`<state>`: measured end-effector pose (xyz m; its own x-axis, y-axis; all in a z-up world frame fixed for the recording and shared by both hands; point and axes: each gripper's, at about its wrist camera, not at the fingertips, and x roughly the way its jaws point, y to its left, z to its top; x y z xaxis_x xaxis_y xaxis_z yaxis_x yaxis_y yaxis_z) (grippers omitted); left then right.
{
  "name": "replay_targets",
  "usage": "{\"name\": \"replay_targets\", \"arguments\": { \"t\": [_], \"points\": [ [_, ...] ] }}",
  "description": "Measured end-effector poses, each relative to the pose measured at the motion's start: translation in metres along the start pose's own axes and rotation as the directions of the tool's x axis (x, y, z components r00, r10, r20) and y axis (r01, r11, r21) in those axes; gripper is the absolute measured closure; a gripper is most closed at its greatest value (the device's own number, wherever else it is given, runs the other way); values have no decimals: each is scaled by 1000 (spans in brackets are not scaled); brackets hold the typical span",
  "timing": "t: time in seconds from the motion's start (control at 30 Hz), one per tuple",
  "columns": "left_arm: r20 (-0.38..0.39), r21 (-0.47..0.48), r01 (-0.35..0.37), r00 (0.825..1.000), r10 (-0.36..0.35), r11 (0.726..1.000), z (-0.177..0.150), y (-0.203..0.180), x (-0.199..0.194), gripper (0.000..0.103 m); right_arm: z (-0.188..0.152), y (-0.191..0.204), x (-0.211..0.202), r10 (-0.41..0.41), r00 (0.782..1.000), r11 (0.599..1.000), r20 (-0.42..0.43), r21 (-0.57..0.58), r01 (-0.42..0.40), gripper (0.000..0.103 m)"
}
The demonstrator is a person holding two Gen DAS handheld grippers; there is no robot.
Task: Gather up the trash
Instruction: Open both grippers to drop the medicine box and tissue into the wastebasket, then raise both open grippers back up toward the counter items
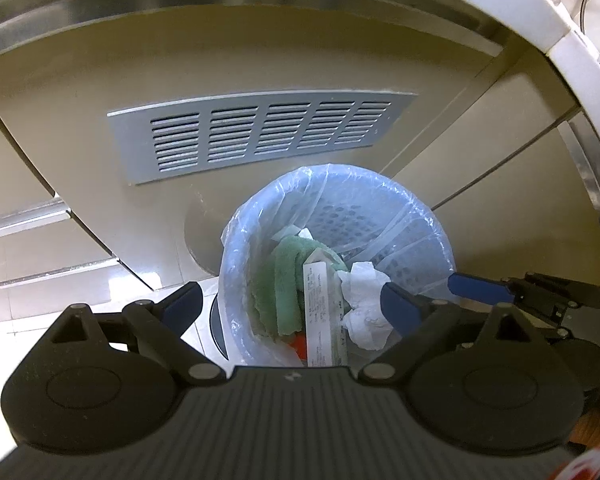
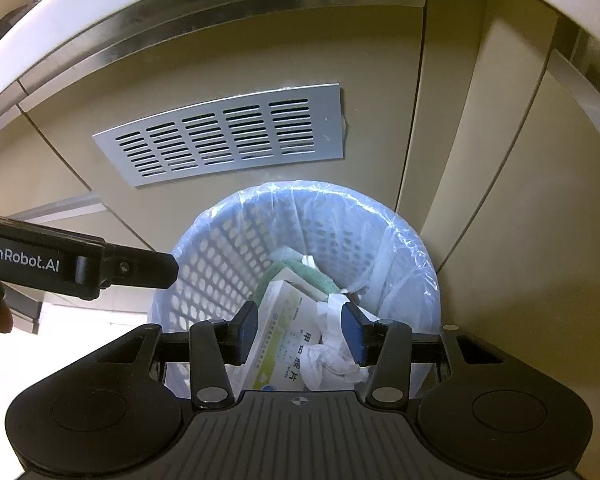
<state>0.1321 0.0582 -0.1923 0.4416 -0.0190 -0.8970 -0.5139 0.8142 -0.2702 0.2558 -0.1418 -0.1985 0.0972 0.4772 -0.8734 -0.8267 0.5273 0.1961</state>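
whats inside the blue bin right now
In the lined bin: a green cloth, a printed carton, crumpled tissue and something orange. Anything beneath them is covered.

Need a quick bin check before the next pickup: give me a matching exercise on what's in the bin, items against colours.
Items:
1. cloth
2. tissue
3. bin liner
4. carton

Colours:
A. white, crumpled
B. clear bluish
C. green
D. white and yellow-green, printed

Pairs: 1-C, 2-A, 3-B, 4-D
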Motion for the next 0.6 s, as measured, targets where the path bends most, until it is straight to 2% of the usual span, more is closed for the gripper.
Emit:
{"name": "replay_targets", "arguments": {
  "t": [0.17,0.37,0.5,0.6],
  "points": [
    [30,9,6,1000,-6,1000,4,-1,-18,9,8,3,-16,-5,1000,1000,20,-15,5,56],
    [95,35,27,995,-30,999,12,-8,-57,9,27,13,-58,-7,997,998,80,-58,11,56],
    [160,56,57,985,-65,997,18,-17,-91,9,39,19,-97,5,988,996,154,-84,8,56],
    [222,86,68,971,-86,994,25,-27,-117,9,50,21,-127,5,974,995,225,-103,19,56]
  ]
}}
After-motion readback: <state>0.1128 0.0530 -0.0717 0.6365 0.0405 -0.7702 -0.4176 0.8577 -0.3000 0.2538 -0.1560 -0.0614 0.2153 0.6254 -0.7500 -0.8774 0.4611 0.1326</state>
